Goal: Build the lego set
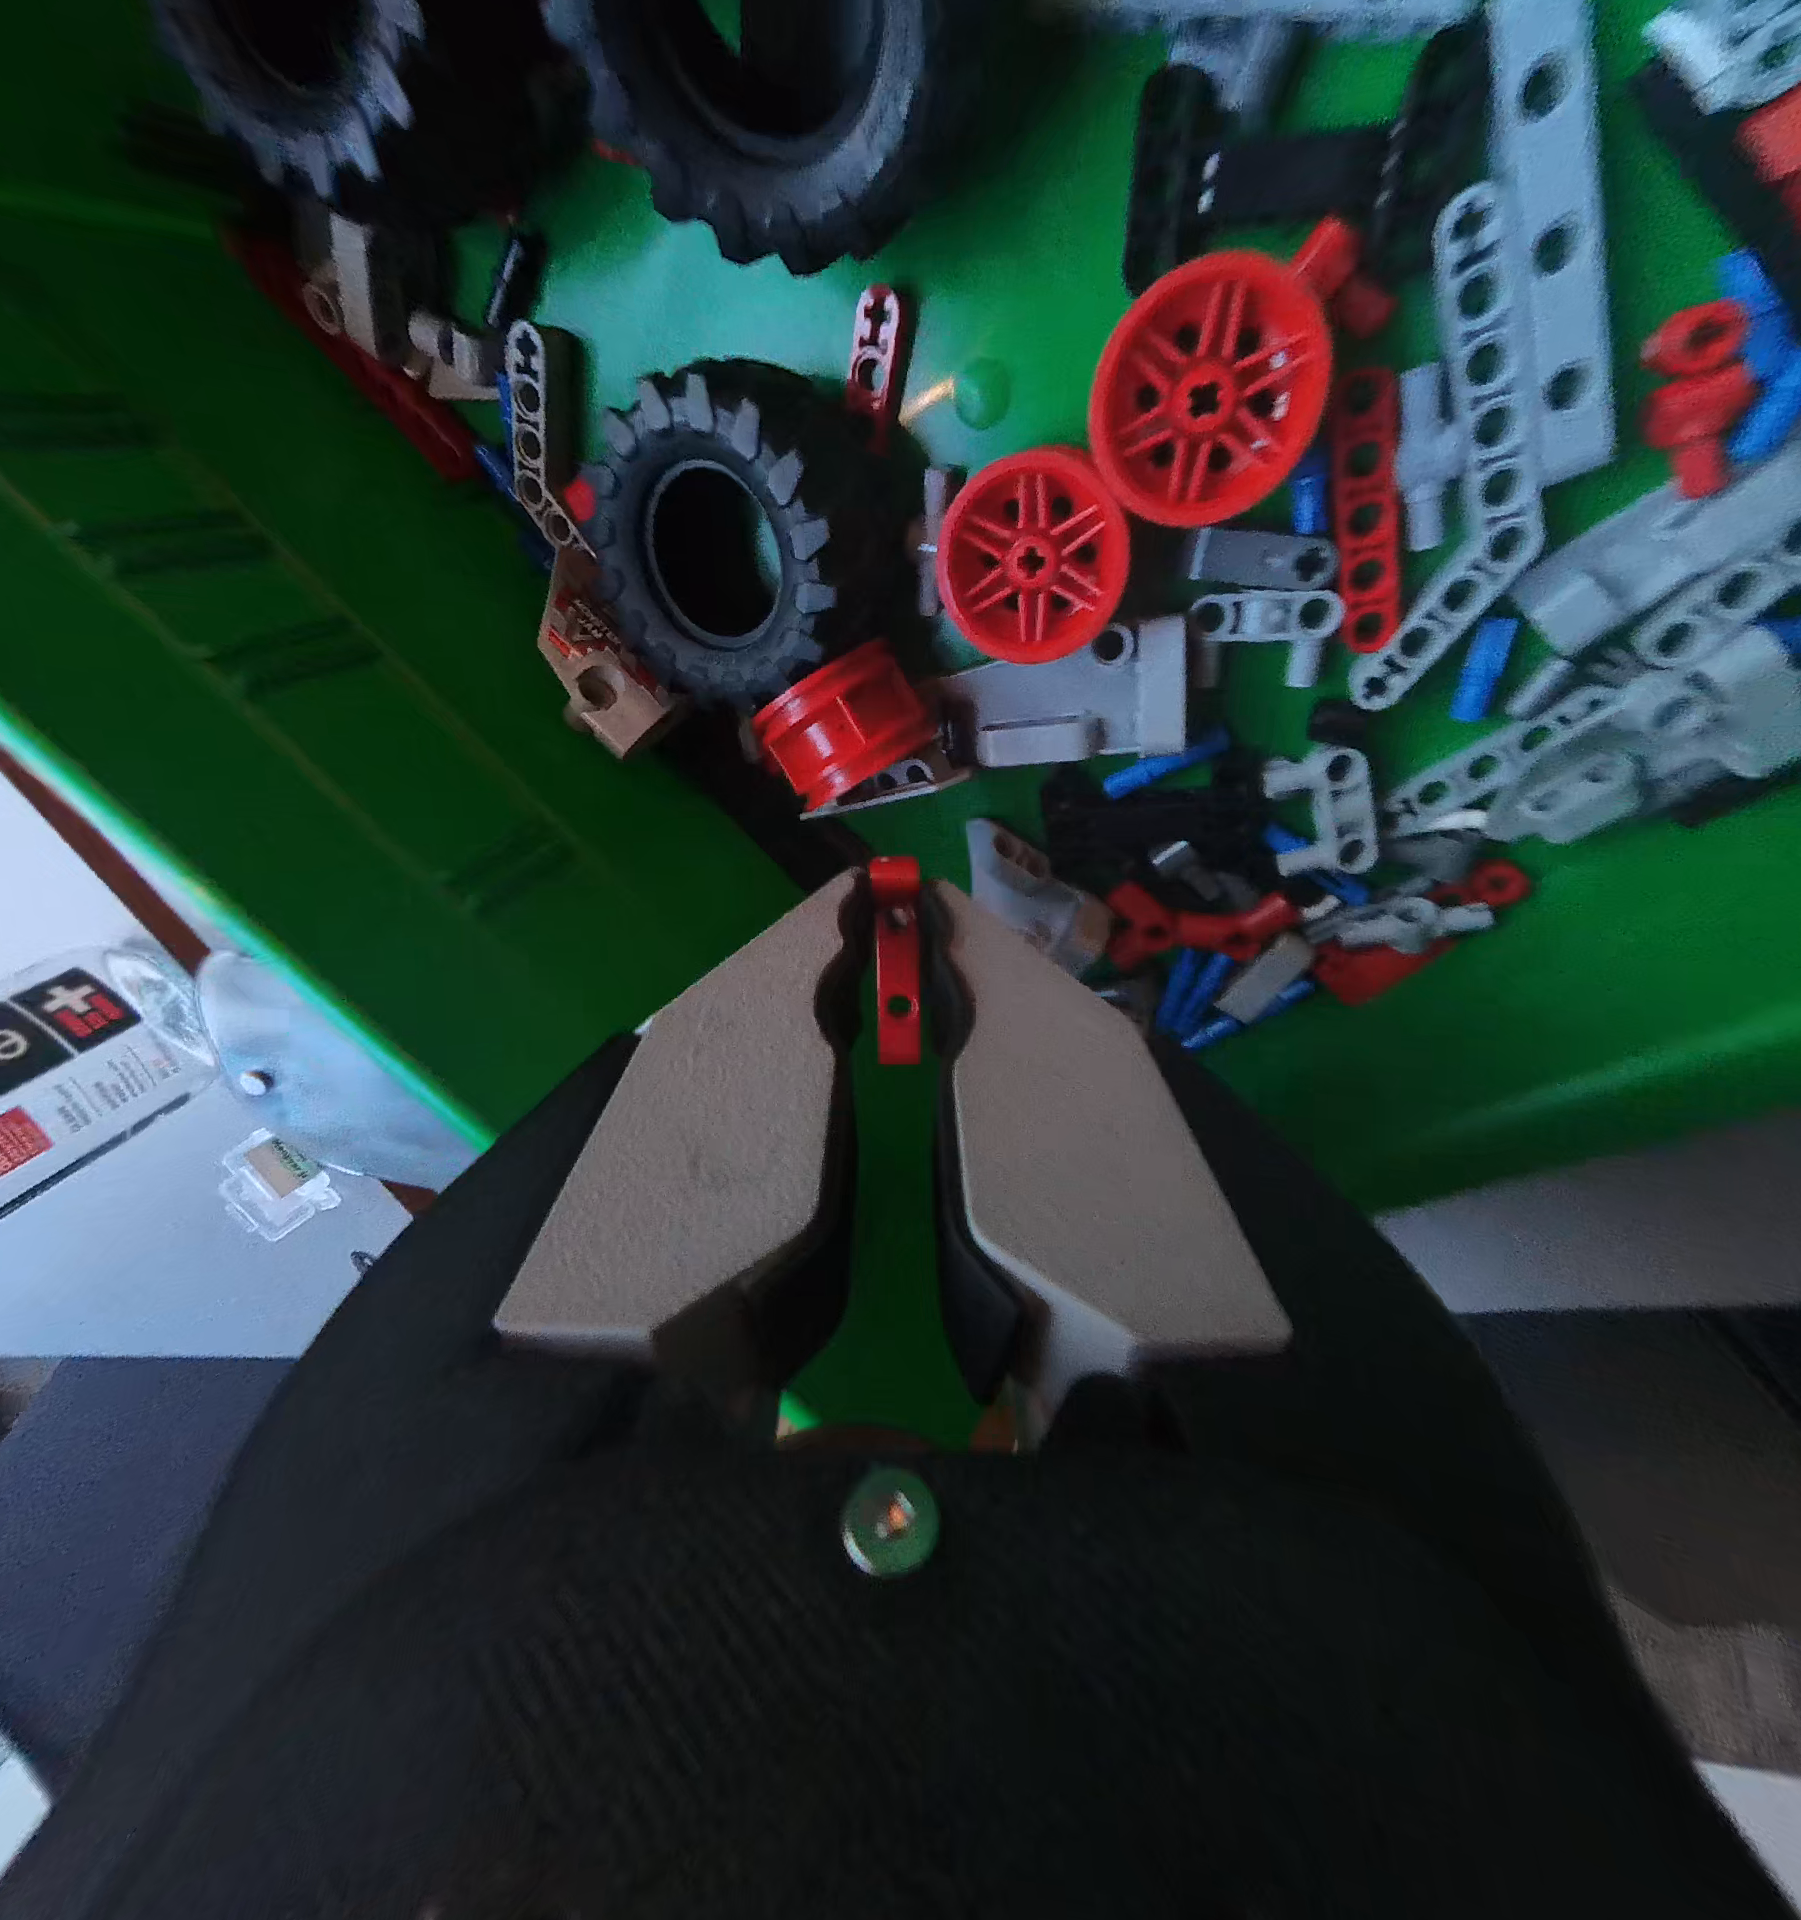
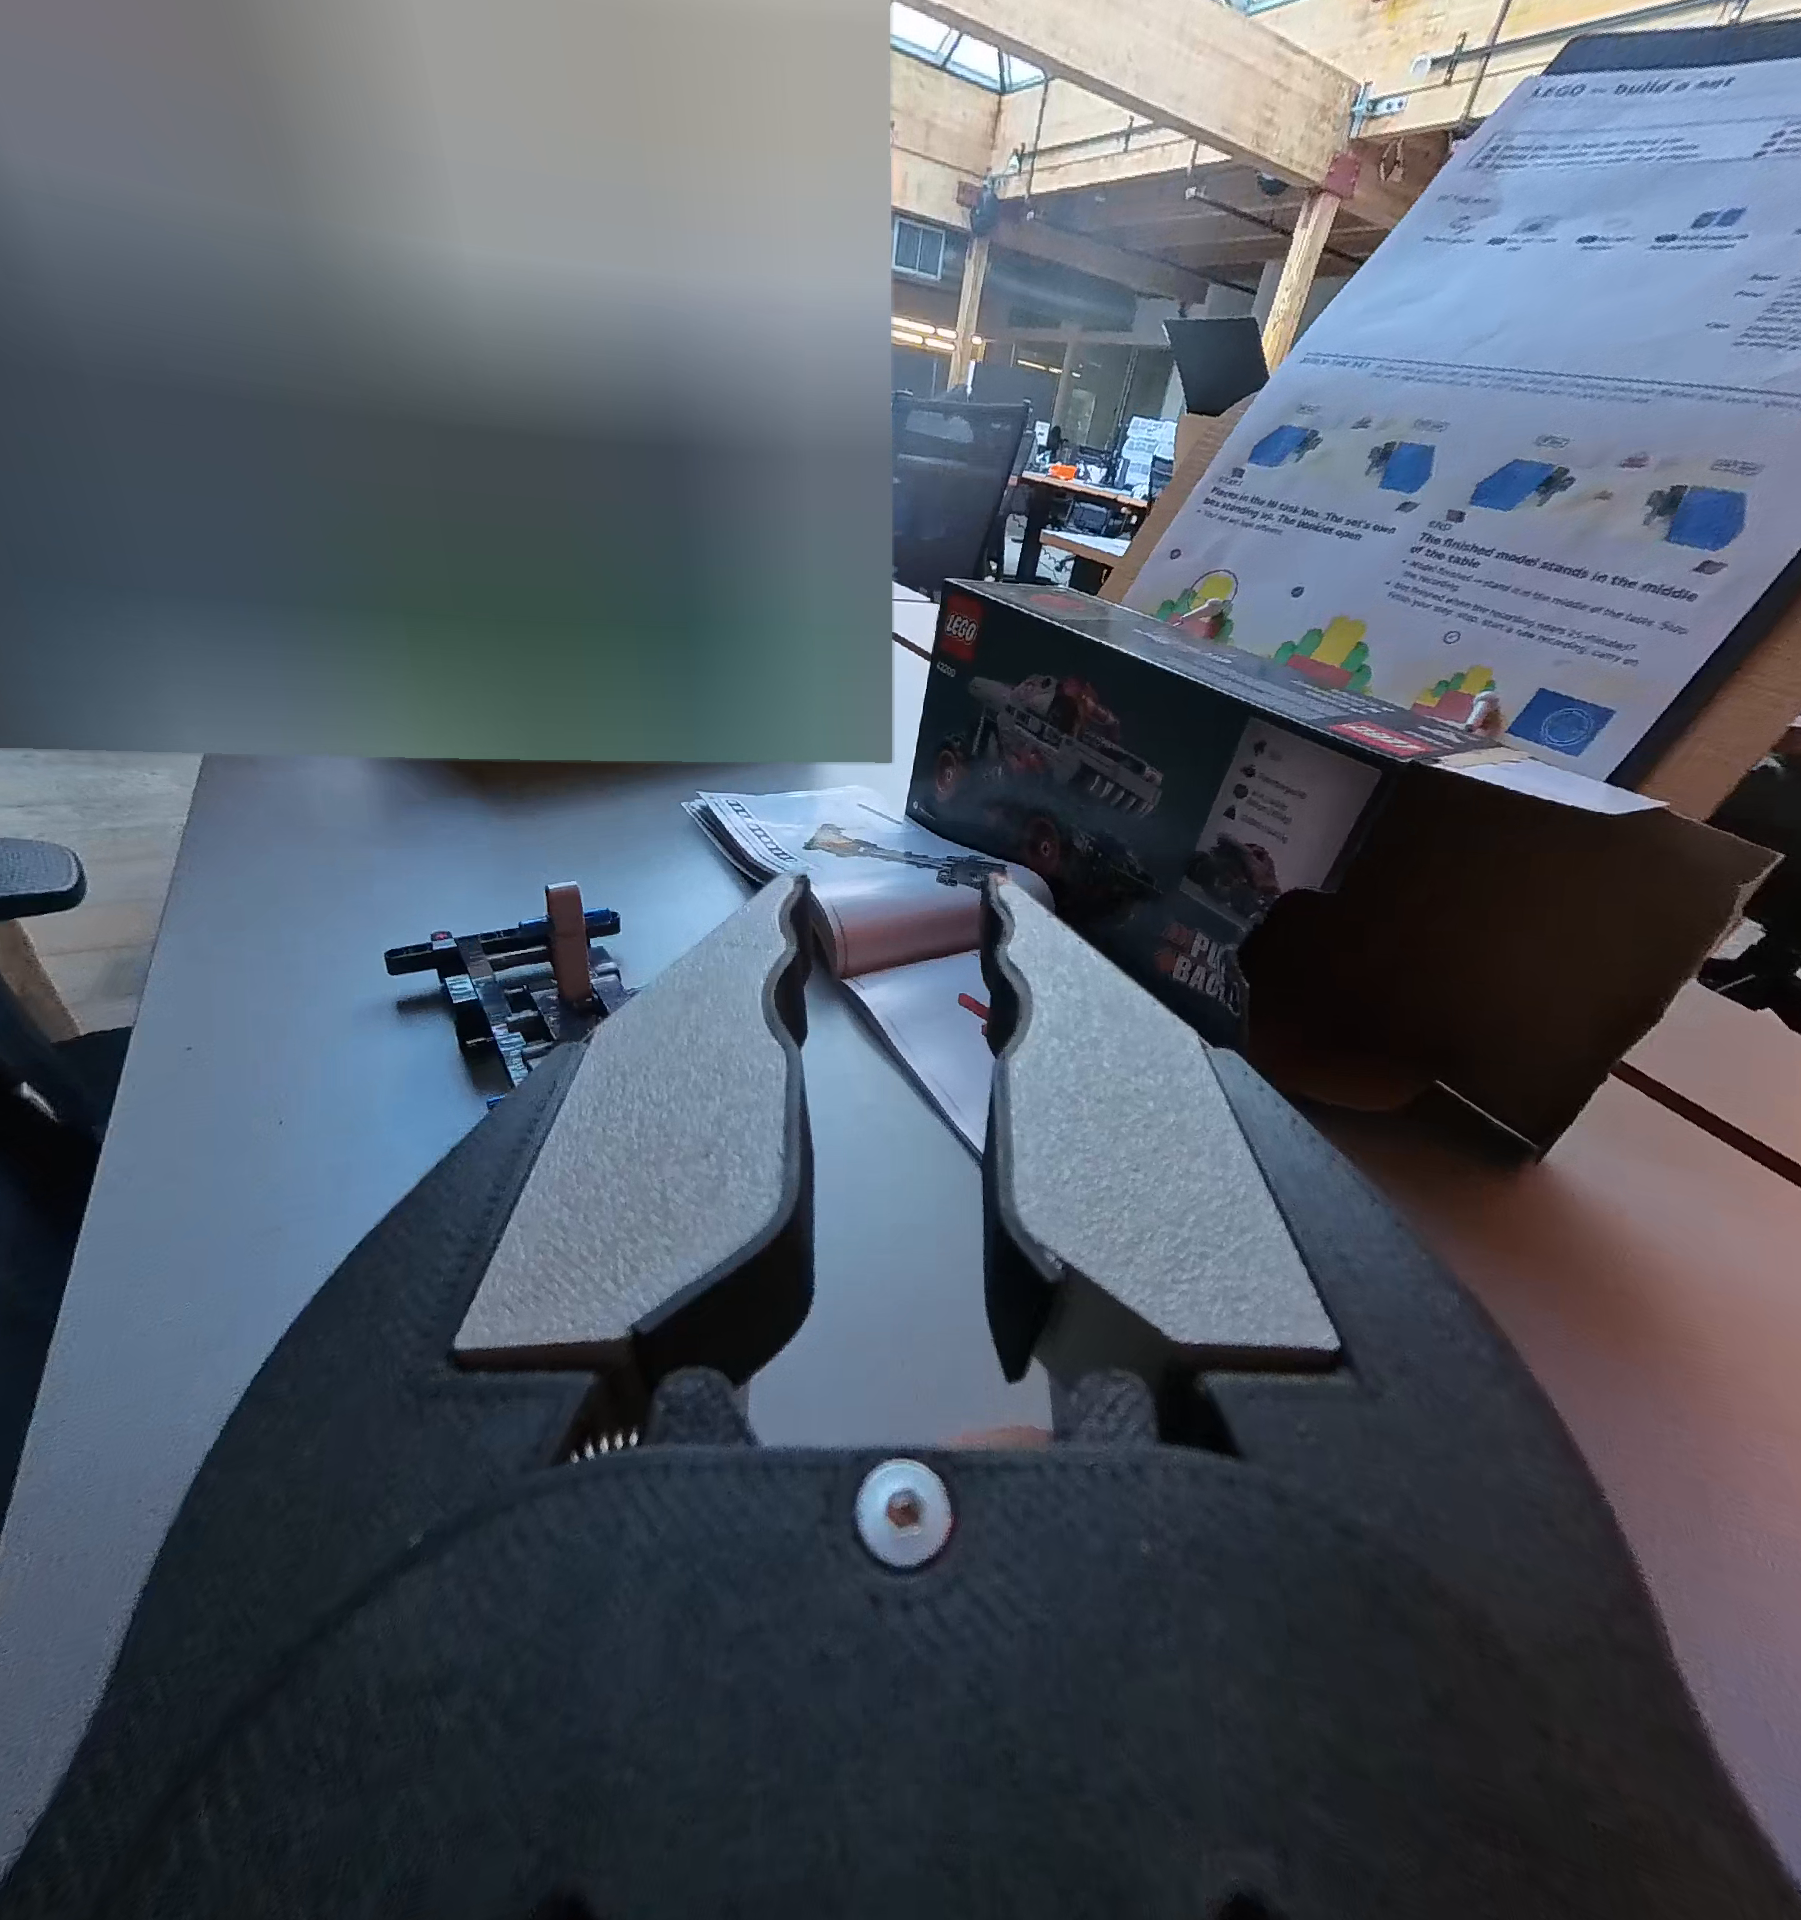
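Left gripper (image 1: pixel 896 914) pinches a thin red liftarm (image 1: pixel 894 961) upright between its tips, above the green bin (image 1: pixel 356 665). Loose parts lie ahead: black tyre (image 1: pixel 714 545) at 11 o'clock, two red wheel hubs (image 1: pixel 1036 556) at 1 o'clock, grey beams (image 1: pixel 1488 436) farther right.

Right gripper (image 2: pixel 896 940) hangs over the grey table (image 2: pixel 283 1143), jaws parted narrowly, empty. Partly built black chassis (image 2: pixel 506 982) at 10 o'clock; open instruction booklet (image 2: pixel 875 894) dead ahead; set box (image 2: pixel 1187 790) at 1 o'clock, blocking the instruction board (image 2: pixel 1561 416) behind it.
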`<state>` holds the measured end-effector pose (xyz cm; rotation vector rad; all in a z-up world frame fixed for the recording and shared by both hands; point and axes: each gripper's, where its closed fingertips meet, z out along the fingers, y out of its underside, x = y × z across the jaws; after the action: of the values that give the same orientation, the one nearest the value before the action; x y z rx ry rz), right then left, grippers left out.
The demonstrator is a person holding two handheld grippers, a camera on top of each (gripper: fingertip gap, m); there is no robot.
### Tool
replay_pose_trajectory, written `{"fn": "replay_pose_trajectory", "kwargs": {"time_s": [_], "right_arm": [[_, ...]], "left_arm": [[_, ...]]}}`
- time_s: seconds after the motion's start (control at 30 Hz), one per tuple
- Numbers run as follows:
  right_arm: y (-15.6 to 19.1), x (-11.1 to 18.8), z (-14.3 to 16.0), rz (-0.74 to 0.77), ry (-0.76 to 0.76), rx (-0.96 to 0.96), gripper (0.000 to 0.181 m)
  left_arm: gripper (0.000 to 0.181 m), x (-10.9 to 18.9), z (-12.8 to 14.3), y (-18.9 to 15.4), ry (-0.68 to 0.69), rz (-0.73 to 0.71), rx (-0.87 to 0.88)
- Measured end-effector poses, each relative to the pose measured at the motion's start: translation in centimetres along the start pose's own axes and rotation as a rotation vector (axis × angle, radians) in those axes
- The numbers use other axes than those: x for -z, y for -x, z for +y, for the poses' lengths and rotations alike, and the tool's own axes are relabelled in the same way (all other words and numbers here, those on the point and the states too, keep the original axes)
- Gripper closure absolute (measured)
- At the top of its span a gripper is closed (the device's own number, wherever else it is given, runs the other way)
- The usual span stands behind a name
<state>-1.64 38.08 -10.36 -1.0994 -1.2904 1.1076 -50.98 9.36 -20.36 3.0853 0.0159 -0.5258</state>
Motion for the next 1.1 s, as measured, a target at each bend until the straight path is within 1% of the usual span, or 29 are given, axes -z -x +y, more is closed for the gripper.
{"fn": "replay_pose_trajectory", "kwargs": {"time_s": [0.07, 0.1, 0.17, 0.23, 0.3, 0.37, 0.4, 0.43, 0.5, 0.57, 0.63, 0.7, 0.73, 0.8, 0.9, 0.97, 1.1], "right_arm": [[0.0, -0.1, 0.1, 0.0, 0.007, 0.008, 0.153], [0.0, -0.2, 0.3, 0.001, 0.012, 0.011, 0.154], [-0.2, -0.2, 0.5, 0.006, 0.02, 0.005, 0.154], [-0.4, -0.2, 0.6, 0.015, 0.022, -0.006, 0.153], [-0.7, -0.2, 0.6, 0.026, 0.015, -0.015, 0.154], [-1.1, 0.0, 0.6, 0.039, 0.011, -0.025, 0.154], [-1.2, 0.1, 0.6, 0.044, 0.007, -0.032, 0.154], [-1.3, 0.1, 0.6, 0.046, 0.003, -0.042, 0.154], [-1.5, 0.2, 0.6, 0.049, -0.001, -0.055, 0.154], [-1.5, 0.2, 0.7, 0.051, 0.001, -0.051, 0.154], [-1.4, 0.1, 0.8, 0.05, 0.012, -0.043, 0.155], [-1.2, 0.0, 1.0, 0.045, 0.022, -0.038, 0.155], [-1.2, -0.1, 1.1, 0.046, 0.026, -0.036, 0.155], [-1.2, -0.1, 1.2, 0.047, 0.029, -0.034, 0.155], [-1.3, 0.0, 1.1, 0.059, 0.029, -0.022, 0.155], [-1.7, 0.1, 1.2, 0.077, 0.034, -0.009, 0.156], [-2.8, 0.4, 1.5, 0.125, 0.039, -0.013, 0.156]], "left_arm": [[0.176, 1.8, -0.6, -0.2, -0.053, 0.015, -0.004], [0.176, 3.0, -1.2, -0.5, -0.102, 0.027, -0.006], [0.176, 6.2, -3.3, -2.6, -0.243, 0.092, -0.04], [0.176, 9.9, -6.2, -7.0, -0.411, 0.208, -0.128], [0.176, 13.4, -8.9, -12.2, -0.562, 0.29, -0.235], [0.176, 15.7, -10.8, -17.5, -0.657, 0.36, -0.357], [0.176, 16.4, -11.5, -20.0, -0.693, 0.386, -0.409], [0.177, 16.5, -11.9, -22.3, -0.703, 0.409, -0.464], [0.177, 15.5, -12.6, -26.0, -0.705, 0.45, -0.536], [0.176, 13.4, -12.8, -29.2, -0.654, 0.541, -0.566], [0.174, 11.2, -13.2, -31.2, -0.605, 0.618, -0.551], [0.159, 9.1, -13.4, -31.7, -0.553, 0.636, -0.538], [0.156, 8.4, -13.5, -31.6, -0.534, 0.626, -0.535], [0.148, 8.1, -13.4, -30.9, -0.54, 0.609, -0.52], [0.137, 9.3, -13.0, -29.4, -0.59, 0.618, -0.476], [0.136, 10.2, -12.1, -27.8, -0.627, 0.593, -0.44], [0.138, 12.7, -9.0, -24.0, -0.753, 0.566, -0.339]]}}
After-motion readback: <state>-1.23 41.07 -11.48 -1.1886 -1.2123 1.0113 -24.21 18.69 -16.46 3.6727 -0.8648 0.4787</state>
